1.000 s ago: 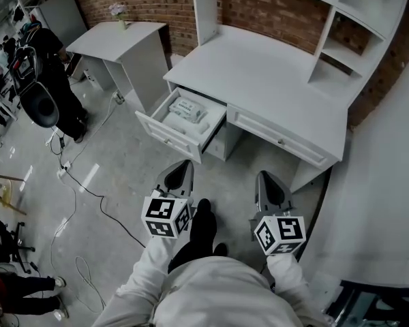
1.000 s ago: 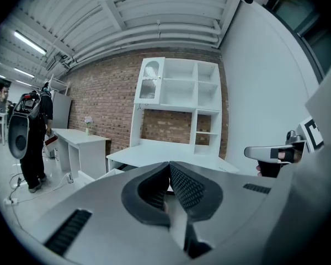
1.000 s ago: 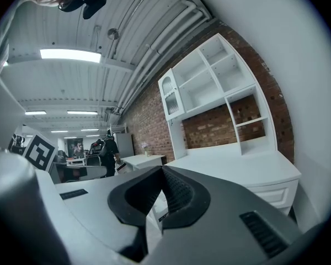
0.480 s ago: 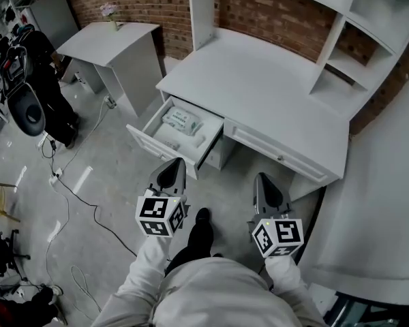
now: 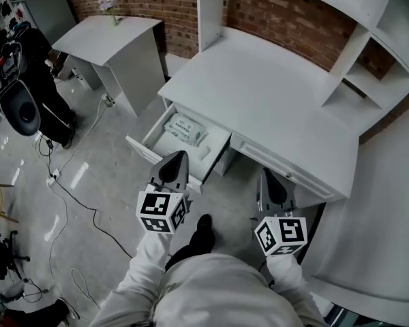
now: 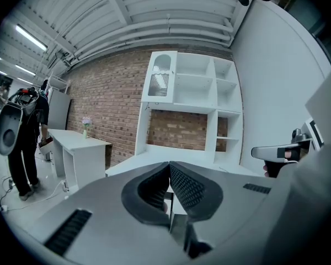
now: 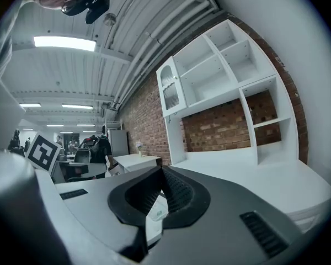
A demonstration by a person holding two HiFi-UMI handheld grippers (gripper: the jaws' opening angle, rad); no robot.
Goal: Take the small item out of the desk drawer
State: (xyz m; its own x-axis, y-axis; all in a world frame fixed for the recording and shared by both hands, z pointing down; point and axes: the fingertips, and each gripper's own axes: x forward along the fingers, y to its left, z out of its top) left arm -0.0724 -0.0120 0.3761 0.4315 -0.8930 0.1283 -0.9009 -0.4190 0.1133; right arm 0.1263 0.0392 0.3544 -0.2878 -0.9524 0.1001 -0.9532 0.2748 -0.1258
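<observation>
The white desk [image 5: 259, 87] has its left drawer [image 5: 153, 154] pulled out. Inside lies a small white packet [image 5: 185, 127] with pale print, flat near the drawer's back. My left gripper [image 5: 177, 158] hangs just over the drawer's front edge, jaws shut and empty; in the left gripper view the left gripper [image 6: 169, 165] shows its pads meeting at the tips. My right gripper [image 5: 268, 177] is held in front of the desk's shut right drawer [image 5: 286, 173], also shut and empty. The right gripper [image 7: 162, 170] points at the desk and hutch.
A white hutch [image 5: 385, 39] with open shelves stands on the desk against the brick wall. A small white side table [image 5: 116, 36] with a flower vase [image 5: 107, 6] is to the left. A person in dark clothes [image 5: 44, 80] stands far left; cables [image 5: 75, 193] lie on the floor.
I have come closer to the desk. Both grippers moved forward, and the left one has passed from short of the drawer to over its front edge. Both stayed shut.
</observation>
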